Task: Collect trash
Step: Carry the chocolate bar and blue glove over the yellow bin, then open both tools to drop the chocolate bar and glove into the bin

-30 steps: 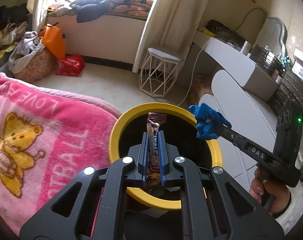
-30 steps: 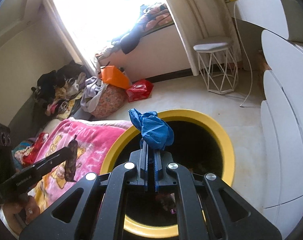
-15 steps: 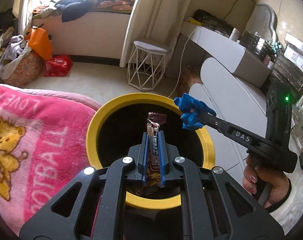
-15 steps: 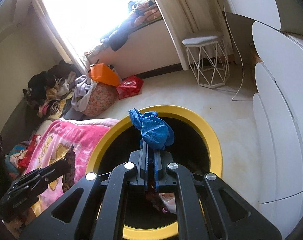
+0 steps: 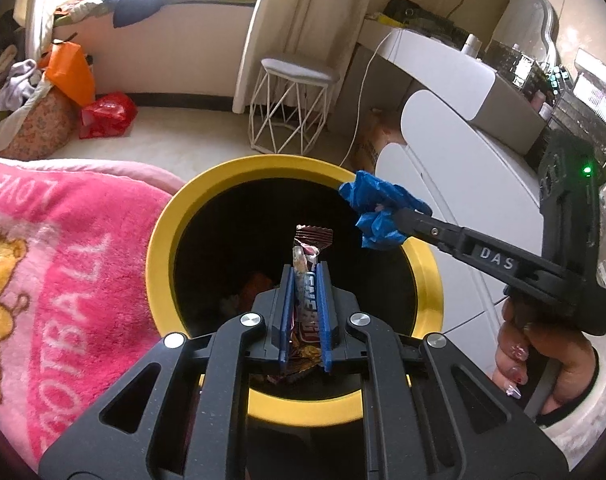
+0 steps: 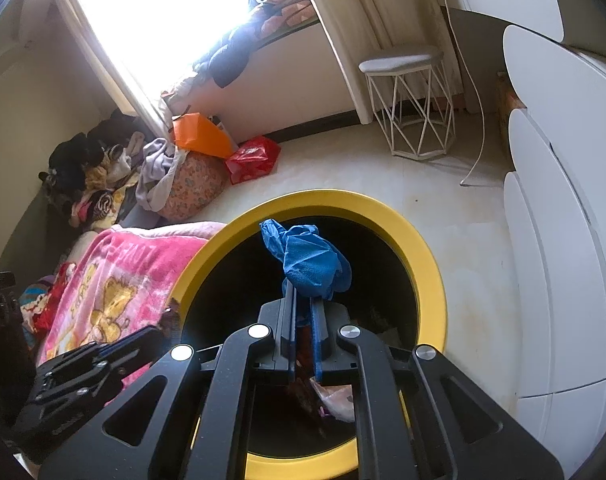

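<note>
A black bin with a yellow rim (image 5: 161,240) stands on the floor below both grippers. My left gripper (image 5: 306,270) is shut on a brown snack wrapper (image 5: 309,240), which sticks out past the fingertips above the bin's dark mouth. My right gripper (image 5: 403,220) comes in from the right over the far rim with a crumpled blue glove (image 5: 377,216) at its tips. In the right wrist view the glove (image 6: 309,264) bulges above the right gripper (image 6: 302,296); its jaws are opening a little, the glove still pinched between them. The left gripper (image 6: 143,336) shows at the lower left.
A pink blanket (image 5: 63,264) lies against the bin's left side. White curved drawers (image 5: 463,184) stand close on the right, a wire stool (image 5: 295,108) beyond. Other trash (image 6: 335,396) lies in the bin. A hand (image 5: 519,344) holds the right gripper.
Both grippers have sunk toward the bin, whose mouth now looks larger and more centred. The wrapper and the glove stay in their grips. The right jaws have parted slightly.
</note>
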`<state>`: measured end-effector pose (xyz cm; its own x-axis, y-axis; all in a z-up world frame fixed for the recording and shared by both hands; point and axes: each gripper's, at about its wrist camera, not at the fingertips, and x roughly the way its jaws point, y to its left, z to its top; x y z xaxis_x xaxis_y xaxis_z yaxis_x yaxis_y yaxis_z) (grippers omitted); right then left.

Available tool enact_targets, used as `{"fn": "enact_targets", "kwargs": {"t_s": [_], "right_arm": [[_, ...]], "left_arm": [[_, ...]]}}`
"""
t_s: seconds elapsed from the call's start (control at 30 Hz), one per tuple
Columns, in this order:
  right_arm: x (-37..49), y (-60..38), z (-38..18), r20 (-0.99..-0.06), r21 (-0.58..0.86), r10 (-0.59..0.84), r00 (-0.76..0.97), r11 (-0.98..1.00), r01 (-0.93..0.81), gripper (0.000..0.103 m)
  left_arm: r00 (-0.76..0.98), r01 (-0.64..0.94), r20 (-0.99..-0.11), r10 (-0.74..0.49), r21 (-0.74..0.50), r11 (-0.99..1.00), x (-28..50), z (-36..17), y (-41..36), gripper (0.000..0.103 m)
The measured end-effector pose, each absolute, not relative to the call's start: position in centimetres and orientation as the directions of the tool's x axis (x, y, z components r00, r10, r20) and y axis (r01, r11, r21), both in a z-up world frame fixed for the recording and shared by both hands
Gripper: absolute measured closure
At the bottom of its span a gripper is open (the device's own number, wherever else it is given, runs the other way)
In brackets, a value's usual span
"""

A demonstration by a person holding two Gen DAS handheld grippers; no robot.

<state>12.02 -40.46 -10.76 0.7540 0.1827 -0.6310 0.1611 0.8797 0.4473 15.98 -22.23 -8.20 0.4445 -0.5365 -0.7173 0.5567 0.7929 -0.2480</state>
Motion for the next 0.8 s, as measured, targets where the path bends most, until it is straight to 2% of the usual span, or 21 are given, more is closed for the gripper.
{"fn": "enact_targets", "kwargs": {"t_s": [0.2, 0.27, 0.3, 0.37, 0.43, 0.5, 0.8], "right_arm": [[12.0, -40.4, -10.8, -0.633, 0.447, 0.181, 0.753, 0.88, 0.164, 0.095], [12.1, -40.6, -11.0, -0.634, 0.452, 0.187, 0.75, 0.877, 0.163, 0.089], [12.1, -40.6, -11.0, -0.634, 0.456, 0.19, 0.75, 0.875, 0.163, 0.087], [11.9, -40.6, -11.0, -0.631, 0.459, 0.192, 0.751, 0.873, 0.163, 0.075], [11.7, -40.7, -10.9, -0.627, 0.457, 0.186, 0.757, 0.874, 0.164, 0.073], [11.5, -40.8, -10.8, -0.625, 0.46, 0.186, 0.758, 0.872, 0.166, 0.071], [10.1, -40.2, -9.6, -0.612, 0.439, 0.173, 0.772, 0.886, 0.15, 0.052]], "left_arm": [[0.43, 0.55, -0.732, -0.529, -0.252, 0.796, 16.8, -8.8, -23.0, 0.096], [0.429, 0.547, -0.734, -0.526, -0.253, 0.798, 17.0, -8.9, -23.0, 0.095], [0.431, 0.545, -0.735, -0.523, -0.25, 0.8, 17.1, -8.9, -23.0, 0.089], [0.433, 0.543, -0.734, -0.524, -0.251, 0.801, 17.0, -8.9, -22.9, 0.079], [0.437, 0.541, -0.733, -0.521, -0.249, 0.803, 17.0, -8.8, -22.7, 0.072], [0.444, 0.54, -0.73, -0.519, -0.245, 0.805, 16.8, -8.6, -22.4, 0.06], [0.487, 0.506, -0.713, -0.505, -0.242, 0.828, 15.9, -7.6, -20.3, 0.031]]}}
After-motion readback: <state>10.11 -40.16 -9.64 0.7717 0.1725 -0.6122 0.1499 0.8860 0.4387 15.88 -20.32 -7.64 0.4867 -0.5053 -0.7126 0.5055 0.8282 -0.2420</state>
